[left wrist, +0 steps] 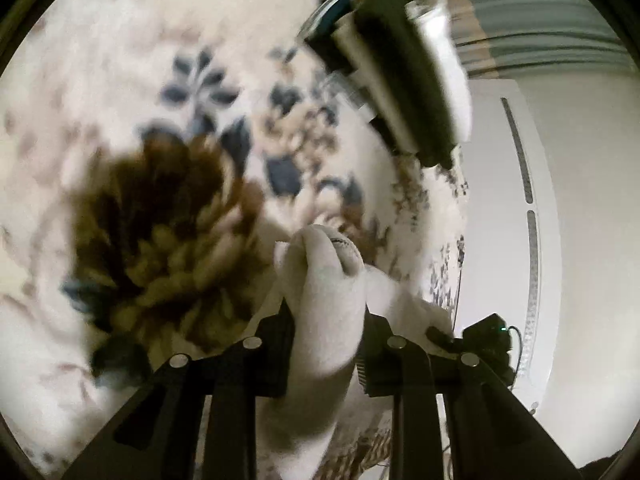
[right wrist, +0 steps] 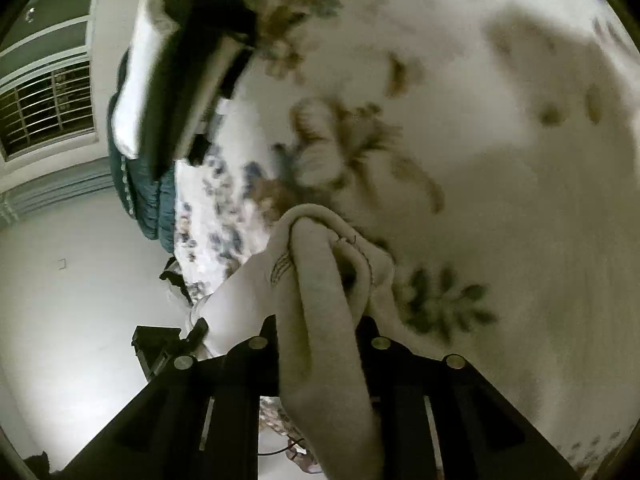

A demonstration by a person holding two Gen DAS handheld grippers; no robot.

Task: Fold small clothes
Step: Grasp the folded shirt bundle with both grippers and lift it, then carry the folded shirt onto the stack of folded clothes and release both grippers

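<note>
A small white garment (left wrist: 324, 304) is bunched between the fingers of my left gripper (left wrist: 326, 312), which is shut on it above a floral bedspread (left wrist: 168, 208). My right gripper (right wrist: 318, 320) is shut on another bunched part of the white garment (right wrist: 316, 280), with a striped mark on the cloth. Each gripper shows blurred in the other's view: the right one at the top of the left wrist view (left wrist: 396, 76), the left one at the top left of the right wrist view (right wrist: 192, 68). The fingertips are hidden by cloth.
The floral bedspread (right wrist: 500, 160) fills most of both views. A white wall and white panel (left wrist: 532, 200) lie to the right in the left wrist view. A barred window (right wrist: 44, 112) and a teal quilt (right wrist: 156, 208) are at the left in the right wrist view.
</note>
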